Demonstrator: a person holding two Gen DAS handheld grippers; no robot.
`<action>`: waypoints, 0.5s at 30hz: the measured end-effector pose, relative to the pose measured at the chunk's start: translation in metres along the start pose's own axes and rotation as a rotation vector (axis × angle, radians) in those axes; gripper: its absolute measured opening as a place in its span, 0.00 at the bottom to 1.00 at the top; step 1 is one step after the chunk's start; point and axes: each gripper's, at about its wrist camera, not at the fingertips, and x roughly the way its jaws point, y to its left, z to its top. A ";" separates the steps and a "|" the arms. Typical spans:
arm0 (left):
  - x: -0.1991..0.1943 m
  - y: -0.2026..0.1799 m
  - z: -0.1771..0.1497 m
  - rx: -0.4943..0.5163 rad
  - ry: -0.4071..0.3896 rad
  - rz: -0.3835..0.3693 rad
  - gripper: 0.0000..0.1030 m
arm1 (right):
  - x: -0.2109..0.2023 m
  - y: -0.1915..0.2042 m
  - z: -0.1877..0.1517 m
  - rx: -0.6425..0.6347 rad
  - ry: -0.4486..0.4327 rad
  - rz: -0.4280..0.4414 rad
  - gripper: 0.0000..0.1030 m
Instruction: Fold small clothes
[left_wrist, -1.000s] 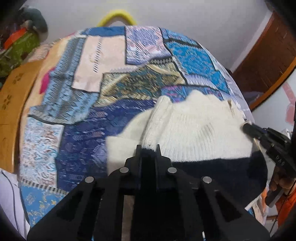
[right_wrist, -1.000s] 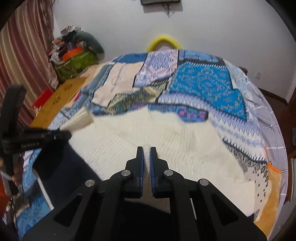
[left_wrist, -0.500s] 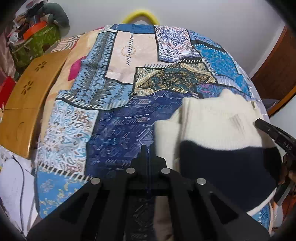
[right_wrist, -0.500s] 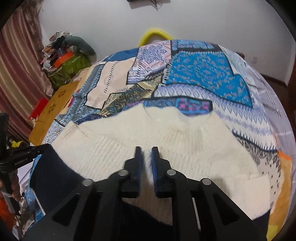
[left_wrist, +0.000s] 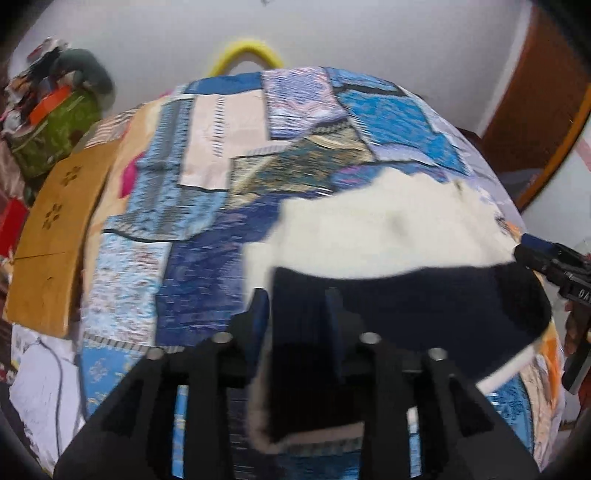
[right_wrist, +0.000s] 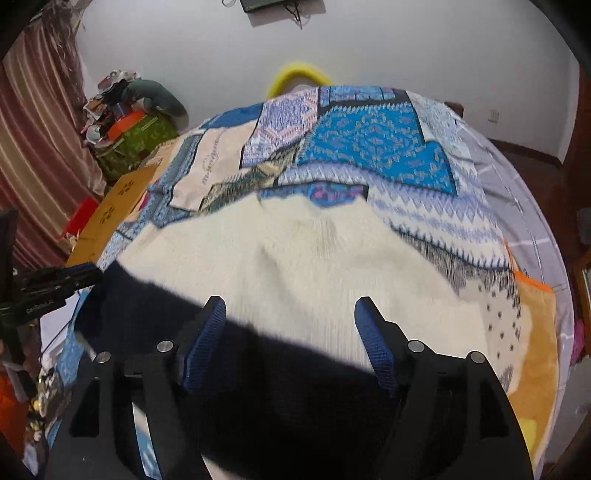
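A cream and navy knit sweater (left_wrist: 388, 236) lies on the patchwork bedspread (left_wrist: 207, 266). My left gripper (left_wrist: 295, 314) hovers at the left end of its navy band (left_wrist: 424, 299). Its jaws are opening, the navy edge lies between them, and the pads do not press on it. My right gripper (right_wrist: 291, 317) is opening wide above the line where cream (right_wrist: 314, 258) meets navy (right_wrist: 295, 387), gripping nothing. Each gripper also shows in the other view: the right gripper (left_wrist: 546, 258) at the sweater's right end, the left gripper (right_wrist: 74, 275) at its left end.
A wooden board (left_wrist: 55, 229) lies along the bed's left side, with a green bag and clutter (left_wrist: 55, 122) behind it. A yellow hoop (left_wrist: 243, 51) stands past the far edge. A brown door (left_wrist: 535, 110) is at the right, and a cable (left_wrist: 48, 369) lies near left.
Both grippers were shut on the sweater a second ago and have since opened and let it go. The sweater now rests on the bedspread, and both views have shifted a little.
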 end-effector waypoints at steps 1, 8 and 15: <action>0.003 -0.008 -0.001 0.010 0.009 -0.014 0.40 | 0.001 0.000 -0.003 0.001 0.012 0.007 0.67; 0.026 -0.044 -0.008 0.069 0.054 -0.011 0.63 | 0.014 0.007 -0.033 -0.057 0.079 -0.013 0.75; 0.029 -0.035 -0.019 0.079 0.048 0.032 0.75 | 0.006 -0.005 -0.045 -0.057 0.065 -0.039 0.80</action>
